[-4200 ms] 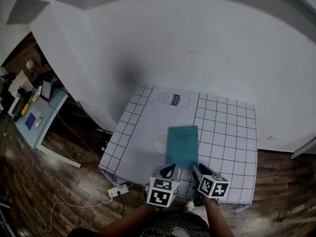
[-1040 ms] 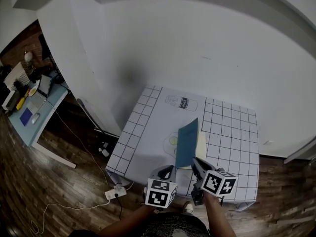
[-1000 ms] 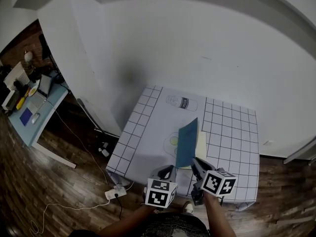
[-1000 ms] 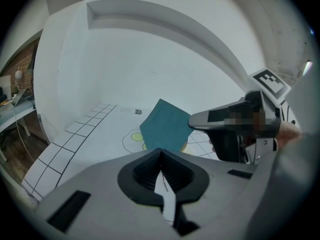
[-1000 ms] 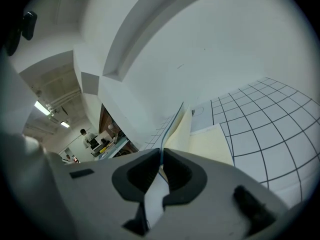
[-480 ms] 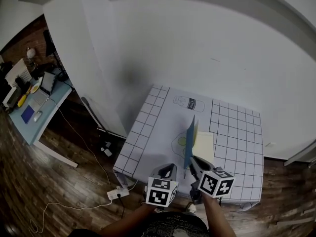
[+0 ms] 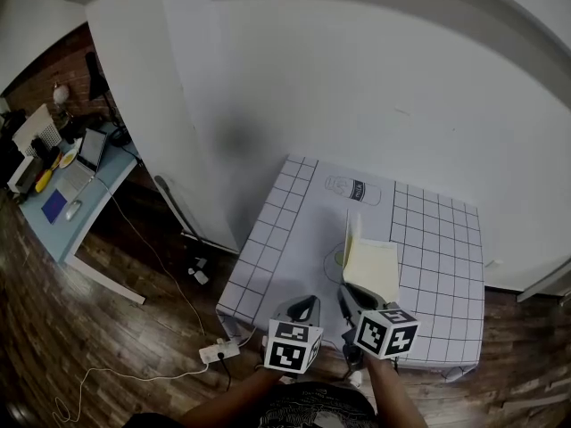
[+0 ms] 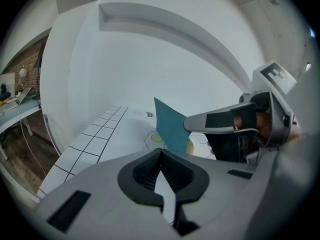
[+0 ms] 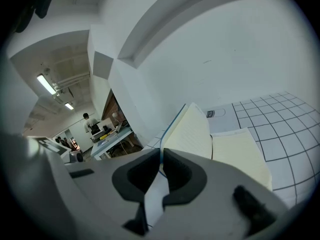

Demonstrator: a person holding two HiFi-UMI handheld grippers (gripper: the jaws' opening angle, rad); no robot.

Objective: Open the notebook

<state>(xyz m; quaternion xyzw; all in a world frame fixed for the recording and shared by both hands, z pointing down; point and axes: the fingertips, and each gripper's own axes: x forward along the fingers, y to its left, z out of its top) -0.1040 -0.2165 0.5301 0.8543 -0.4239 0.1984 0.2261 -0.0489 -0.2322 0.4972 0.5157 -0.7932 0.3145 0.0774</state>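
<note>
The notebook [image 7: 373, 267] lies on the gridded table mat [image 7: 277, 239], with its cream pages [image 9: 241, 151] showing. Its teal cover [image 8: 169, 124] stands lifted, about upright, cream on its inner face [image 9: 188, 130]. My right gripper [image 7: 344, 300] is shut on the cover's near edge, and the thin edge runs between its pads [image 9: 161, 156]. My left gripper [image 7: 303, 309] hovers just left of the notebook, shut with nothing in it [image 8: 161, 152]. In the left gripper view the right gripper [image 8: 235, 122] sits beside the cover.
The mat carries a printed bottle outline [image 7: 351, 188] and a green circle [image 7: 336, 259]. A white wall rises behind the table. On the wooden floor lie a power strip [image 7: 220, 352] and cables, with a cluttered desk [image 7: 64, 194] at far left.
The teal cover has swung up from a slant to past upright, so the cream pages now show. Both grippers have drifted a little, the right one rolling with the cover.
</note>
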